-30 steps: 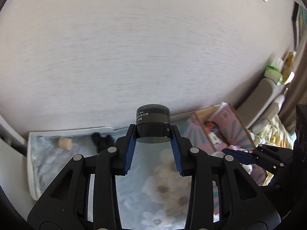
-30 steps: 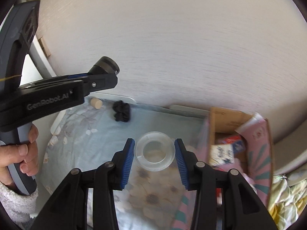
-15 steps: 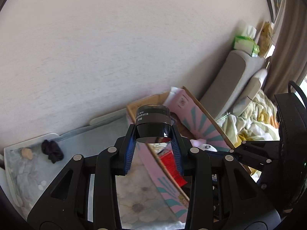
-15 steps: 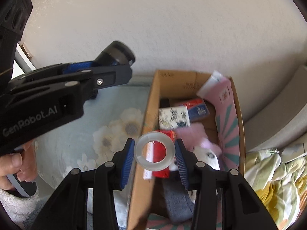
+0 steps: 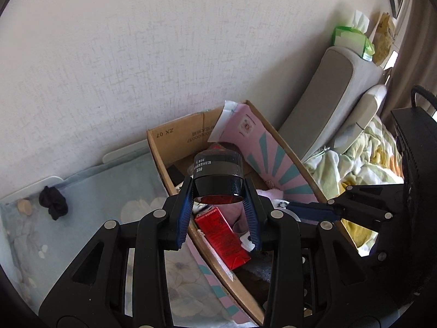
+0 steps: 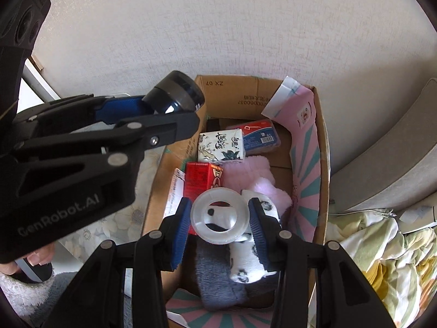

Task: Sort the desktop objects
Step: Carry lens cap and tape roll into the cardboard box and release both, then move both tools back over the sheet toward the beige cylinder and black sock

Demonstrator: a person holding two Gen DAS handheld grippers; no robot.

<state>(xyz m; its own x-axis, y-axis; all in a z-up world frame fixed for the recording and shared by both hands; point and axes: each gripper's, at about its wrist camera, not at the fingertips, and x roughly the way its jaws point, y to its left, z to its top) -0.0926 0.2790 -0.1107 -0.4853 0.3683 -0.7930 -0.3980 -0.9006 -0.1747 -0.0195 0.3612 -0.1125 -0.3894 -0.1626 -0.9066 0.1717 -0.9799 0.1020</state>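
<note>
My left gripper point(image 5: 218, 205) is shut on a dark cylindrical jar point(image 5: 218, 176) and holds it above the left edge of an open cardboard box point(image 5: 174, 134). The same jar point(image 6: 174, 93) shows in the right wrist view over the box's near left corner. My right gripper point(image 6: 220, 218) is shut on a clear tape roll point(image 6: 220, 216) and holds it over the inside of the box point(image 6: 323, 147). The box holds a red carton point(image 6: 202, 177), a tissue pack point(image 6: 221, 147), a blue case point(image 6: 260, 136) and soft plush items point(image 6: 254, 180).
A floral cloth point(image 5: 109, 191) covers the table left of the box, with a black hair tie point(image 5: 53, 202) and a small cork point(image 5: 24, 206) at its far left. A wall stands behind. A grey cushion point(image 5: 327, 101) and bedding point(image 5: 368, 158) lie to the right.
Both grippers have swung right from over the floral cloth to over the cardboard box, each still holding its object.
</note>
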